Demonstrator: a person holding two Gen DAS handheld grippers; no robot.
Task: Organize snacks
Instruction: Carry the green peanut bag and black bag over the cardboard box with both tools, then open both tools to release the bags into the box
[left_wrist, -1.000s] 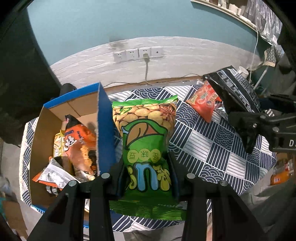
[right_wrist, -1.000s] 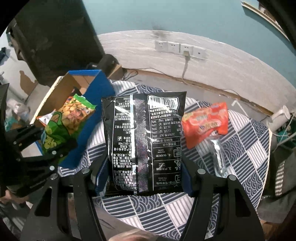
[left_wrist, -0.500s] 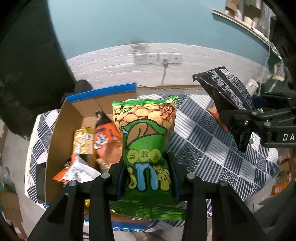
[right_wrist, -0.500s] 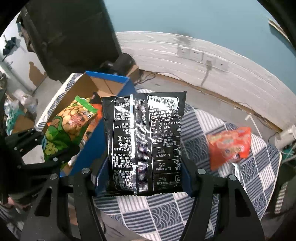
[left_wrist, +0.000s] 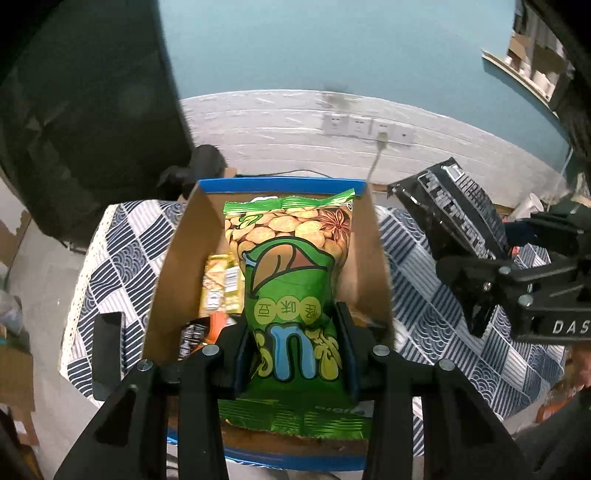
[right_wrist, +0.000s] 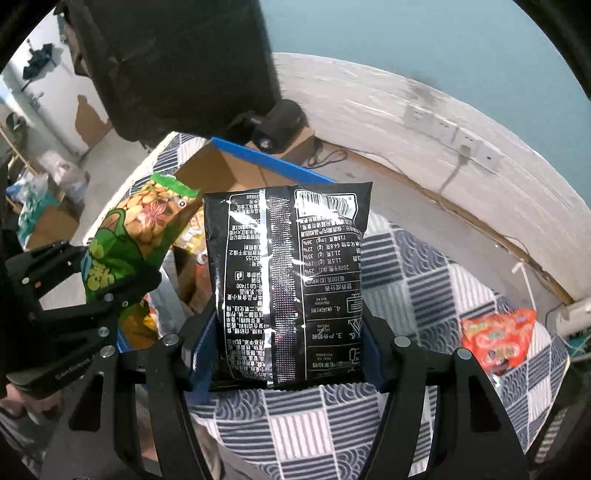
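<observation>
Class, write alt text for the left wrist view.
The left gripper holds a green snack bag over an open cardboard box with snacks inside, on a blue-and-white patterned tablecloth. At right, the right gripper holds a black bag.

- A lived-in room in a home; teal wall (left_wrist: 332, 48) above white-painted brick (left_wrist: 280, 122)
- wall sockets (left_wrist: 365, 127) with a cable plugged in
- patterned tablecloth (right_wrist: 406, 266); snack-filled cardboard box (left_wrist: 173, 266)

White "DAS" on the right tool (left_wrist: 476, 291) body; black bag (right_wrist: 288, 288) back, upside down: barcode, "GB17400", "100255", nutrition table.
</observation>
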